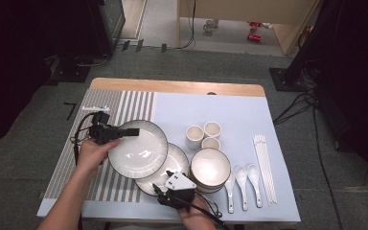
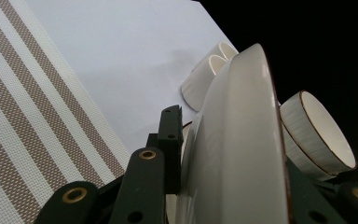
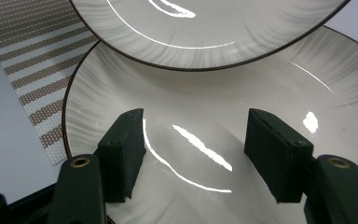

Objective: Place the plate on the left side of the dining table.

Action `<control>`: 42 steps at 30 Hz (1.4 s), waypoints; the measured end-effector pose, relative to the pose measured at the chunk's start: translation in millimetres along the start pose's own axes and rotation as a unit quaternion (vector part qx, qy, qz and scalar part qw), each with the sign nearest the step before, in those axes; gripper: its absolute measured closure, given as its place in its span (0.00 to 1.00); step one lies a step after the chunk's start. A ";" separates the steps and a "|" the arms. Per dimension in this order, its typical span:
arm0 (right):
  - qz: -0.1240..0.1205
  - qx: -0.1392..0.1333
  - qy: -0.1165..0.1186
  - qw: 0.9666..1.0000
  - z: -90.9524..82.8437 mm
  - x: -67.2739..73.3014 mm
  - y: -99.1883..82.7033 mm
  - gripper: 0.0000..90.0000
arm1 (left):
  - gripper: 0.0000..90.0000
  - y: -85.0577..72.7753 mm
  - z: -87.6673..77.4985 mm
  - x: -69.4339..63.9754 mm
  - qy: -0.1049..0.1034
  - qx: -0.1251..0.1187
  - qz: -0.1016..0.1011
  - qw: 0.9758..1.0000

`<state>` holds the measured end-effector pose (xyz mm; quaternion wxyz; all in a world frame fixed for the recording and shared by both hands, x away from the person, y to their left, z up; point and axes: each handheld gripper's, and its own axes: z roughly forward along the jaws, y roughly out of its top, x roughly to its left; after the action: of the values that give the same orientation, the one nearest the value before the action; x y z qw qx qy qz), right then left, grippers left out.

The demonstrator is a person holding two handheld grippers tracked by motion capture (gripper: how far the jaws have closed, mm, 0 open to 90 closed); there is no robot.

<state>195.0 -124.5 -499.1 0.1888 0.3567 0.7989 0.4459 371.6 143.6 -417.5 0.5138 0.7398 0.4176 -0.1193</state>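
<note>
Left gripper (image 1: 133,132), frame left of centre, clamps the upper plate (image 1: 141,151) by its rim; right gripper (image 3: 193,156), jaws apart, hovers over the lower plate (image 3: 270,88).

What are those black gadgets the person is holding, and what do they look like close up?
They are two handheld tools. The left tool is black, with a black cable looping from its back. The right tool is black too, topped by a grey three-cornered plate with dark dots, and trails its own cable. Up close, the fingers are dark blocky pads on arms with brass-coloured rivets. Both forearms are bare, no sleeves showing.
</note>
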 end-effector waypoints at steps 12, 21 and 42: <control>0.000 0.000 -0.001 1.000 0.1 -0.2 0.1 0.41 | 0.83 20.9 4.1 -0.3 0.004 0.004 -0.002 1.000; 0.001 0.000 -0.002 1.000 0.1 -0.1 0.1 0.41 | 0.85 31.7 6.3 -1.1 0.018 0.007 -0.001 1.000; 0.002 0.000 -0.004 1.000 0.2 -0.2 0.1 0.40 | 0.91 43.1 -4.9 7.6 0.016 0.009 -0.004 1.000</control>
<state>195.3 -124.5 -499.1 0.1909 0.3600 0.7975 0.4450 407.0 146.2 -391.5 0.5001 0.7447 0.4273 -0.1131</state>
